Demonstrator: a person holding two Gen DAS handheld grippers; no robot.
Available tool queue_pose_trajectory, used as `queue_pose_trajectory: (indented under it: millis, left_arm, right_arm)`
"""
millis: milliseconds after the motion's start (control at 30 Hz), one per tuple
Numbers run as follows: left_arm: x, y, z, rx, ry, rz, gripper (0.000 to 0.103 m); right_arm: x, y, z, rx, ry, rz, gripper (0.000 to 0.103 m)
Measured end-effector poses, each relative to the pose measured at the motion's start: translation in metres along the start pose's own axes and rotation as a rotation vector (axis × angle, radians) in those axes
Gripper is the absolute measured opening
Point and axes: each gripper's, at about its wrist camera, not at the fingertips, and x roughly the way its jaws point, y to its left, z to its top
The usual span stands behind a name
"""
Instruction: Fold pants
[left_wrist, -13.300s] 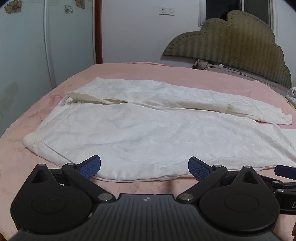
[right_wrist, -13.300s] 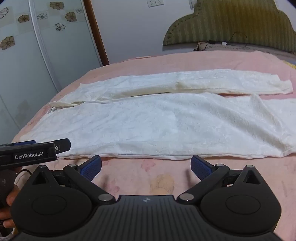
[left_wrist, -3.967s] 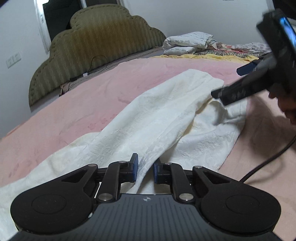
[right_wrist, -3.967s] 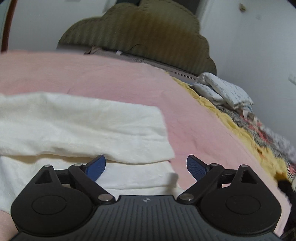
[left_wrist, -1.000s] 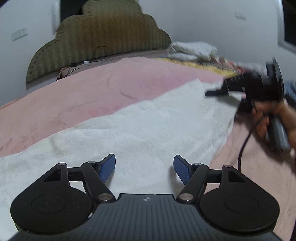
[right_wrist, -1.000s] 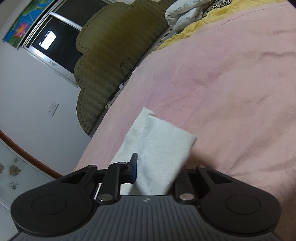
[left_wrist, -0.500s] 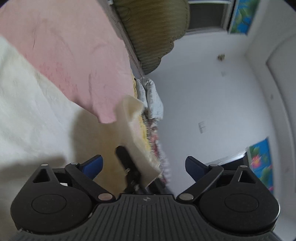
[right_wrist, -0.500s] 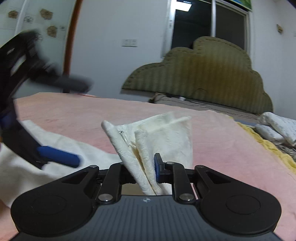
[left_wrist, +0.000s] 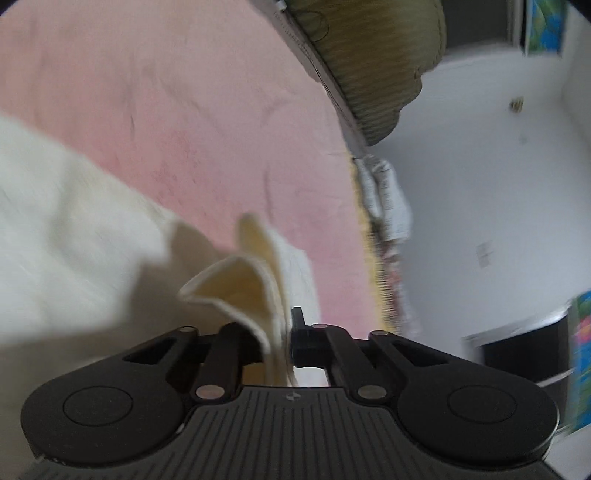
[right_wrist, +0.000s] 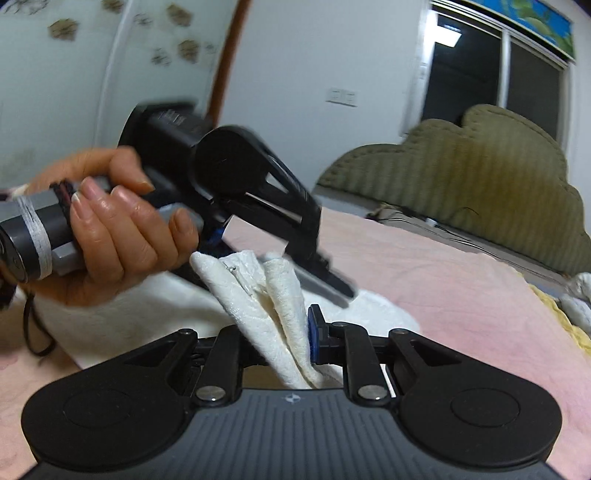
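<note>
Pink bed (left_wrist: 184, 122): both tongs, left (left_wrist: 280, 334) and right (right_wrist: 280, 332), pinch pants (right_wrist: 258, 295) hem.

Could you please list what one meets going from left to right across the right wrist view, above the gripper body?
The person's left hand → left gripper → bunched white pants clamped in the right gripper → olive headboard → yellow bedding edge.

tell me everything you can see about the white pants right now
The pants are cream-white, of textured, crinkly cloth. One bunched, layered end is lifted off the pink bedspread, pinched by the right gripper; the left gripper clamps a hemmed edge too. The rest lies flat on the bed.
</note>
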Motion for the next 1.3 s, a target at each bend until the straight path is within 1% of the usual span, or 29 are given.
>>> queue_pose_trajectory:
  millis: [67,167,300,367,433,500,533,633,667,733,767,800,833,900,933,967,1000,1033,1067,1133,1167,1200,1233,1267,1300]
  left_arm:
    - [-0.015,-0.012,-0.001,0.130,-0.034,0.094,0.005]
    - [-0.036,-0.024,-0.007,0.276,-0.081,0.226,0.005]
    - [-0.057,-0.028,-0.018,0.438,-0.152,0.407,0.006]
    - [-0.060,-0.025,-0.021,0.480,-0.171,0.475,0.006]
    - [-0.058,-0.016,-0.021,0.488,-0.152,0.515,0.009]
    - [-0.051,0.000,-0.022,0.469,-0.119,0.535,0.012]
    - [-0.050,0.005,-0.022,0.456,-0.114,0.532,0.012]
    - [-0.055,0.011,-0.022,0.442,-0.132,0.516,0.015]
    - [-0.056,0.011,-0.022,0.445,-0.135,0.517,0.017]
    - [-0.057,0.012,-0.023,0.459,-0.140,0.527,0.021]
    - [-0.059,0.013,-0.025,0.469,-0.144,0.530,0.022]
    - [-0.059,0.013,-0.026,0.475,-0.146,0.533,0.022]
    - [-0.059,0.012,-0.026,0.478,-0.151,0.537,0.022]
    - [-0.058,0.008,-0.030,0.509,-0.168,0.559,0.022]
    - [-0.056,0.005,-0.032,0.535,-0.175,0.574,0.022]
    - [-0.053,0.001,-0.034,0.561,-0.185,0.587,0.022]
    - [-0.053,0.000,-0.036,0.578,-0.186,0.592,0.024]
    - [-0.054,-0.001,-0.036,0.584,-0.178,0.592,0.024]
    - [-0.056,-0.001,-0.035,0.577,-0.172,0.589,0.026]
    - [-0.064,0.000,-0.031,0.532,-0.168,0.584,0.036]
    - [-0.070,0.001,-0.029,0.500,-0.178,0.586,0.046]
    - [-0.078,0.002,-0.027,0.475,-0.202,0.600,0.052]
    - [-0.087,0.002,-0.027,0.468,-0.235,0.627,0.054]
    - [-0.094,0.002,-0.029,0.481,-0.264,0.669,0.055]
    - [-0.100,0.001,-0.031,0.505,-0.286,0.722,0.057]
  right_arm:
    - [0.005,0.011,0.003,-0.013,0.003,0.038,0.017]
    - [0.013,0.028,0.010,-0.043,0.003,0.092,0.016]
    - [0.024,0.051,0.017,-0.090,0.002,0.164,0.016]
    - [0.031,0.061,0.017,-0.112,0.008,0.196,0.016]
    - [0.041,0.073,0.018,-0.117,0.027,0.222,0.017]
    - [0.051,0.080,0.015,-0.124,0.075,0.235,0.017]
    - [0.055,0.083,0.013,-0.135,0.109,0.241,0.019]
    - [0.049,0.087,0.013,-0.180,0.142,0.225,0.025]
    - [0.041,0.084,0.016,-0.199,0.158,0.245,0.026]
    - [0.021,0.071,0.022,-0.193,0.185,0.340,0.026]
    - [0.008,0.060,0.025,-0.162,0.184,0.392,0.026]
    - [0.001,0.041,0.030,-0.114,0.169,0.428,0.026]
    - [-0.006,0.027,0.032,-0.061,0.153,0.433,0.026]
    - [-0.010,-0.007,0.034,0.062,0.126,0.373,0.026]
    - [-0.008,-0.020,0.029,0.119,0.134,0.316,0.026]
    - [0.000,-0.031,0.024,0.167,0.172,0.250,0.026]
    - [0.008,-0.037,0.014,0.197,0.245,0.201,0.026]
    - [0.016,-0.039,0.004,0.196,0.304,0.194,0.026]
    - [0.020,-0.038,-0.003,0.185,0.330,0.188,0.025]
    - [0.014,-0.032,-0.005,0.185,0.309,0.158,0.026]
    - [0.009,-0.028,-0.002,0.183,0.292,0.151,0.027]
    - [-0.001,-0.023,-0.004,0.177,0.258,0.154,0.027]
    - [-0.004,-0.020,0.000,0.175,0.234,0.160,0.028]
    - [-0.004,-0.017,0.000,0.176,0.218,0.172,0.029]
    - [-0.002,-0.013,0.005,0.174,0.211,0.187,0.033]
